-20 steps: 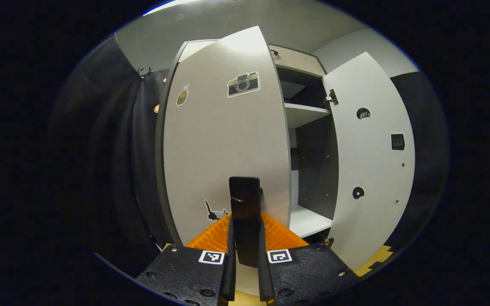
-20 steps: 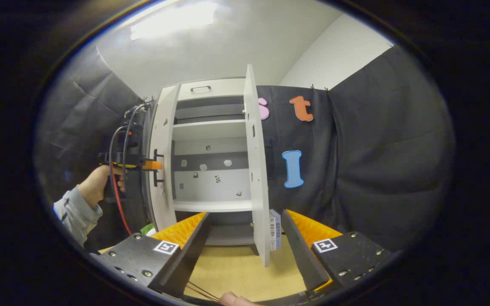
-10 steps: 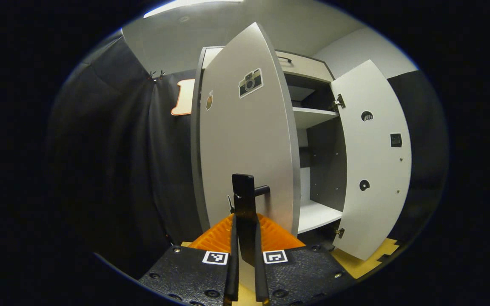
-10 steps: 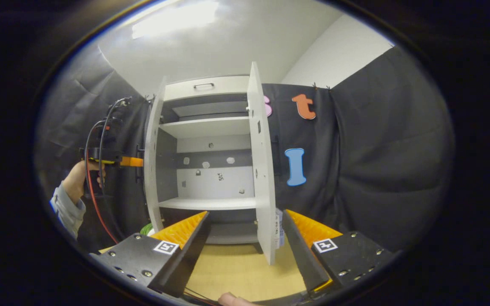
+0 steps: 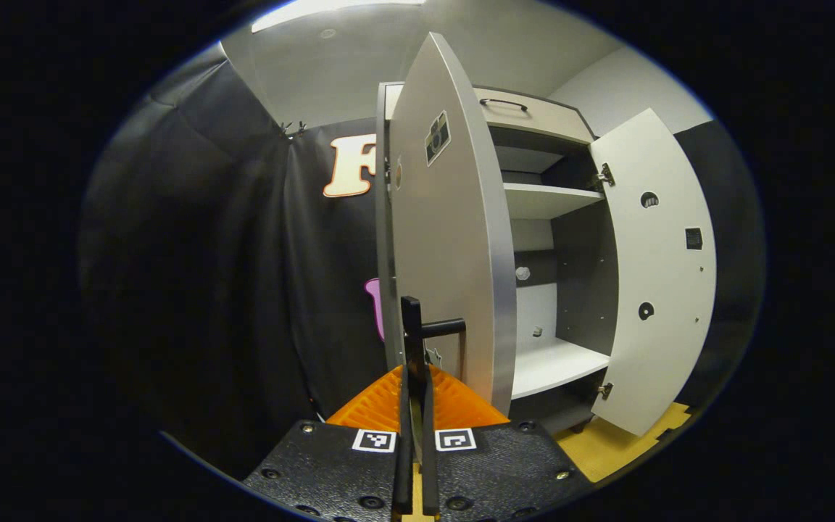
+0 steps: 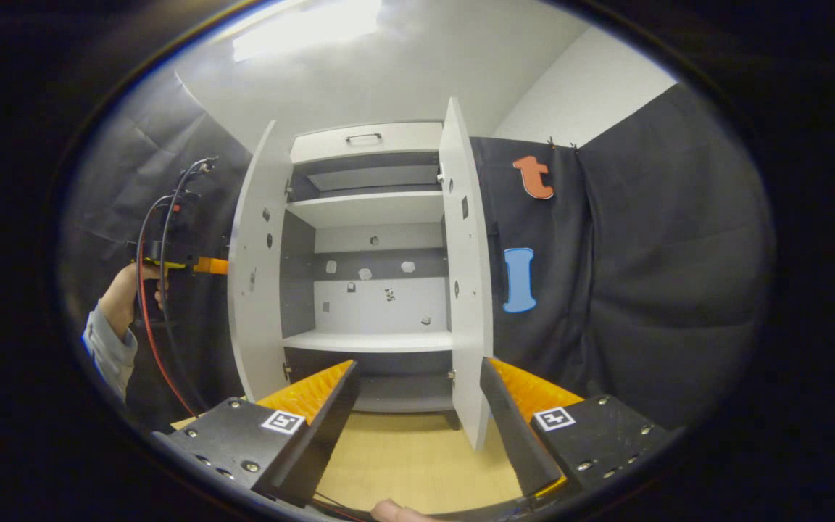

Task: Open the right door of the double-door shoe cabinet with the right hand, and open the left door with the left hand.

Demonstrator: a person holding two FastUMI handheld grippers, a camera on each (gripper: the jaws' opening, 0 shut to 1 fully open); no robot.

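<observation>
At the cabinet's left door [image 5: 446, 239], the left gripper [image 5: 414, 406] clenched its black handle [image 5: 417, 330]; the right gripper [image 6: 417, 406] hung released before the open right door [image 6: 467, 290].

- My left gripper view sits right against the left door [image 5: 454, 239], looking along its outer face from beside its handle [image 5: 439, 330], with the cabinet's shelves [image 5: 548, 199] and the right door [image 5: 660, 275] beyond.
- My right gripper view stands farther back over the wooden floor [image 6: 410, 457], facing straight into the open shoe cabinet [image 6: 370, 239].
- Both views share the cabinet interior and both doors; from the right gripper view I also see the left gripper [image 6: 204, 264] and the hand [image 6: 124, 290] holding it, off to the left.
</observation>
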